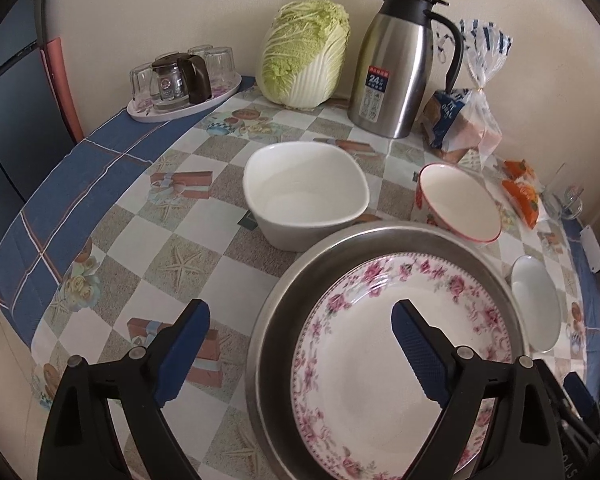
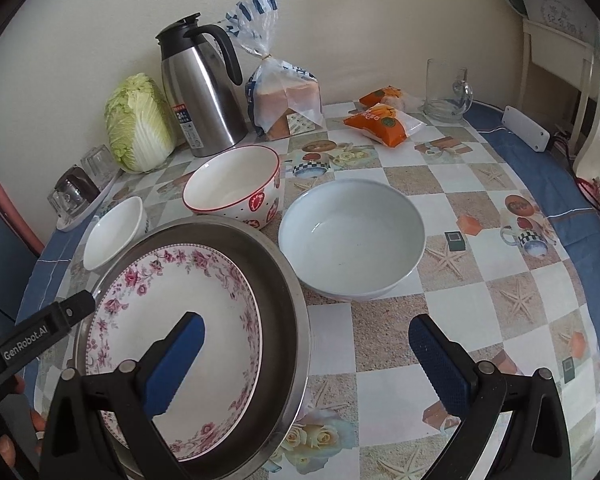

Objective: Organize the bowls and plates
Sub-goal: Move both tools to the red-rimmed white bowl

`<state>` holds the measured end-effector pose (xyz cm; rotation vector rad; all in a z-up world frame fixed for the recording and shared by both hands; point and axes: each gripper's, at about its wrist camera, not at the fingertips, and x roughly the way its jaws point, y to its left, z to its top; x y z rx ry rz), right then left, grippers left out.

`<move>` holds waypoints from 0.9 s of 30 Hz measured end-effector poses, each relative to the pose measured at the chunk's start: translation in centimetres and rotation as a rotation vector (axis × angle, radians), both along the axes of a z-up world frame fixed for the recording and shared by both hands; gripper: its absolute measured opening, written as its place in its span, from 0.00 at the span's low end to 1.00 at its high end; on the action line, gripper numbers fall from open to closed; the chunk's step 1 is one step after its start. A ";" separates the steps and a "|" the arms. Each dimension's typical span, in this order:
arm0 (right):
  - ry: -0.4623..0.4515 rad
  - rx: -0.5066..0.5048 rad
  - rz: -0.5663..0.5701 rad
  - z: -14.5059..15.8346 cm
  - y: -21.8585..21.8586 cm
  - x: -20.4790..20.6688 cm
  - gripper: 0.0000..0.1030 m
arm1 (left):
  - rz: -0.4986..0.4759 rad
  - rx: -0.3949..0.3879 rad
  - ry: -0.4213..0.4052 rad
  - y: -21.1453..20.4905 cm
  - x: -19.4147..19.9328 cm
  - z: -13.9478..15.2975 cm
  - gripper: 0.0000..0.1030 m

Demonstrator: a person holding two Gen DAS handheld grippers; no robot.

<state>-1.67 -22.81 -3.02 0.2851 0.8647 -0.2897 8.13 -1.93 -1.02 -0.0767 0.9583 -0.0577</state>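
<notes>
Both claws wide apart and empty over the floral plate (image 1: 380, 380) in the steel pan (image 2: 276, 280).

Left gripper (image 1: 300, 354) straddles the pan's rim; right gripper (image 2: 306, 364) likewise, "GenRobot.AI" readable on the other tool. Square white bowl (image 1: 304, 192), strawberry bowl (image 2: 236, 192) and pale blue bowl (image 2: 352, 236) sit just behind. The flask (image 1: 396, 68) label shows "24".

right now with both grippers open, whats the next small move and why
Probably ease the right gripper forward to the pale blue bowl. Its jaws stand open and empty, the bowl sits loose just ahead, and the floral plate already rests inside the metal pan, so the bowls look unsorted.
</notes>
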 end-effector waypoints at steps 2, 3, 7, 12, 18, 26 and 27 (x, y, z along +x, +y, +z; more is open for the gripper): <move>-0.005 -0.009 -0.005 0.2 -0.1 -0.1 1.00 | -0.002 0.008 -0.017 -0.3 0.1 0.3 0.90; -0.005 -0.009 -0.007 0.2 -0.2 -0.1 1.00 | -0.002 0.031 -0.024 -0.5 0.1 0.5 0.90; -0.015 0.008 0.021 0.4 0.0 0.1 1.00 | -0.025 0.109 -0.068 -1.7 0.3 1.1 0.90; -0.026 -0.024 0.037 1.1 0.8 0.5 1.00 | -0.019 0.150 -0.093 -2.3 0.9 1.9 0.90; 0.007 -0.047 0.039 1.3 0.9 1.8 1.00 | -0.050 0.206 -0.109 -2.7 2.4 2.7 0.90; 0.042 -0.127 0.016 2.3 0.7 3.4 1.00 | -0.078 0.214 -0.059 -2.8 5.3 3.7 0.90; 0.045 -0.146 0.017 2.5 0.8 3.6 1.00 | -0.087 0.214 -0.061 -2.9 5.5 3.9 0.90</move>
